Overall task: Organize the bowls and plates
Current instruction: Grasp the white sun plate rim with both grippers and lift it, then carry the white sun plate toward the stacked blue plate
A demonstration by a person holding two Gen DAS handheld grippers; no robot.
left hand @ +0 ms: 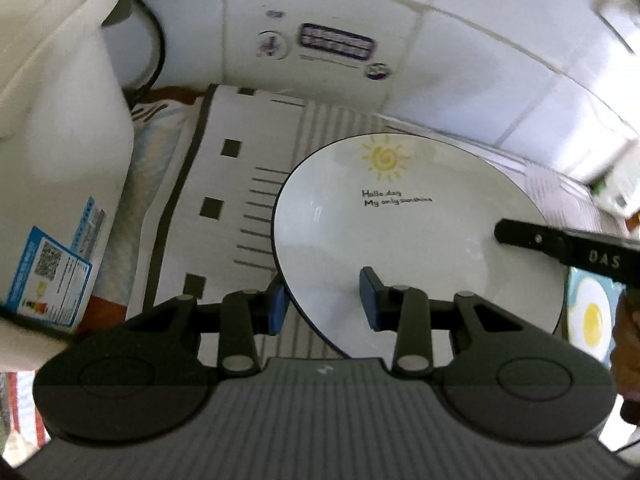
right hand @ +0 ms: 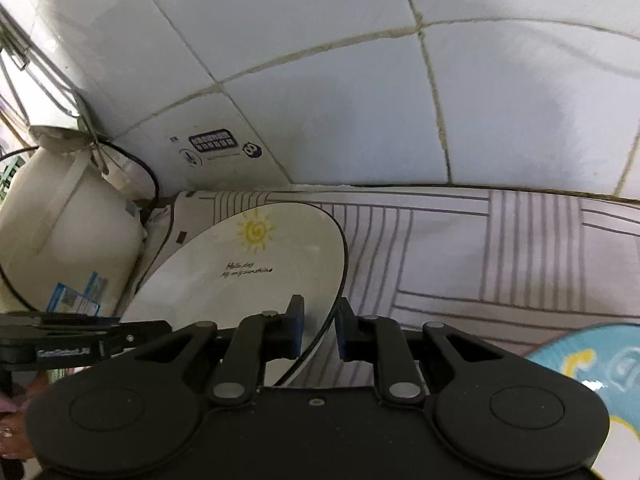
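Observation:
A white plate with a yellow sun and black writing [left hand: 400, 232] lies tilted over the striped cloth; it also shows in the right wrist view [right hand: 240, 276]. My left gripper [left hand: 324, 304] is open, its blue pads either side of the plate's near-left rim without pinching it. My right gripper [right hand: 320, 332] straddles the plate's right rim with a small gap at each pad; it reaches in from the right in the left wrist view [left hand: 516, 236]. A blue plate with a fried-egg picture [right hand: 592, 364] lies at the right, also seen in the left wrist view [left hand: 592, 316].
A large white appliance with a blue label [left hand: 60, 160] stands at the left, with a black cable [right hand: 154, 188] behind it. A white tiled wall with stickers [left hand: 336, 42] closes the back. A striped cloth [right hand: 480, 248] covers the counter.

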